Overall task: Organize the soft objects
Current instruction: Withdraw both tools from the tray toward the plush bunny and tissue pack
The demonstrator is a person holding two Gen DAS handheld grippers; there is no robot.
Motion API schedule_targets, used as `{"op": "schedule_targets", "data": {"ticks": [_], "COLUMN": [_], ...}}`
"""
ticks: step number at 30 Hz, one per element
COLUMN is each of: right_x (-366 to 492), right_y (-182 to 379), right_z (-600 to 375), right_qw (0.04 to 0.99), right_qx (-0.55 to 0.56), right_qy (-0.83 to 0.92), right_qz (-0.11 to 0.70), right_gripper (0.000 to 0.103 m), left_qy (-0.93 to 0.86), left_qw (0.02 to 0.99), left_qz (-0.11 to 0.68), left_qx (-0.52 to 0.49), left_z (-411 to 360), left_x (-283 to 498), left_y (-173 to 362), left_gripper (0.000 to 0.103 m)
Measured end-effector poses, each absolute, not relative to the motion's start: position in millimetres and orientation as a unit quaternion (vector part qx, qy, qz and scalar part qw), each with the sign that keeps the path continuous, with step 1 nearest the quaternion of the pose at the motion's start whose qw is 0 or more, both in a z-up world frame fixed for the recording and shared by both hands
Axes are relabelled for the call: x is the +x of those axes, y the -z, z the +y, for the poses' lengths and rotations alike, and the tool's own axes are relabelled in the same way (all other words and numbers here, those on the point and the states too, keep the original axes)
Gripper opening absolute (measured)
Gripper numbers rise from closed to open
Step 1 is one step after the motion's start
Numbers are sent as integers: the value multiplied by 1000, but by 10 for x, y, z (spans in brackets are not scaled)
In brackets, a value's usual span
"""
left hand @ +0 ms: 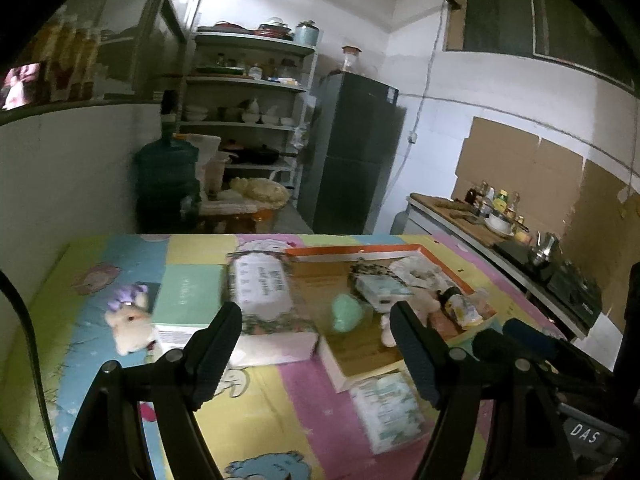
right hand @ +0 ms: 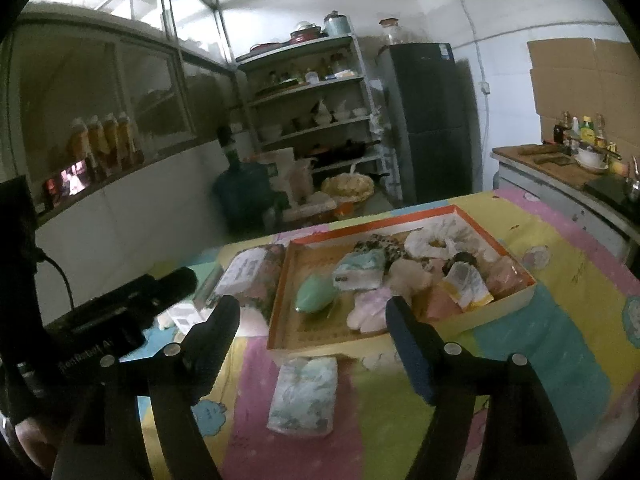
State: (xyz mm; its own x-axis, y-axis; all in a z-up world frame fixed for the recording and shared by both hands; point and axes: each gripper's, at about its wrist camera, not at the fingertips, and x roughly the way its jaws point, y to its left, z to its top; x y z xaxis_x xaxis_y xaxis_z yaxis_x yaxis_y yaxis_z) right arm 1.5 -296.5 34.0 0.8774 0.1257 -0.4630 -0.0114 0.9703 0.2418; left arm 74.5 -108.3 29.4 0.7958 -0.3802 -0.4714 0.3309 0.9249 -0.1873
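Left tongs (left hand: 316, 324) apart, empty, above bench (left hand: 256, 412); plush toy (left hand: 130, 322) off their left. Right tongs (right hand: 312, 318) apart, empty; tissue pack (right hand: 305, 396) lies below between them, orange-rimmed box (right hand: 494, 306) of soft items just ahead.

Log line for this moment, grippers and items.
left gripper: open, empty | right gripper: open, empty | tray: holds soft items | tissue pack: on cloth, outside tray | plush toy: outside tray
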Motion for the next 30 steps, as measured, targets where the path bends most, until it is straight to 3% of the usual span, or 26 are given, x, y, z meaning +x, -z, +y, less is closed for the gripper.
{"op": "schedule_targets", "data": {"ticks": [30], "right_x": [551], "right_y": [667], "right_z": [-2556], "right_qw": [911], "right_qx": [94], "right_qy": [-12], "right_qz": [401], "right_gripper": [78], "left_qy": [71], "left_qw": [958], "left_qz": [271], "left_qx": [-63], "left_z": [521], "left_x": [990], "left_y": [57], "left_gripper": [76]}}
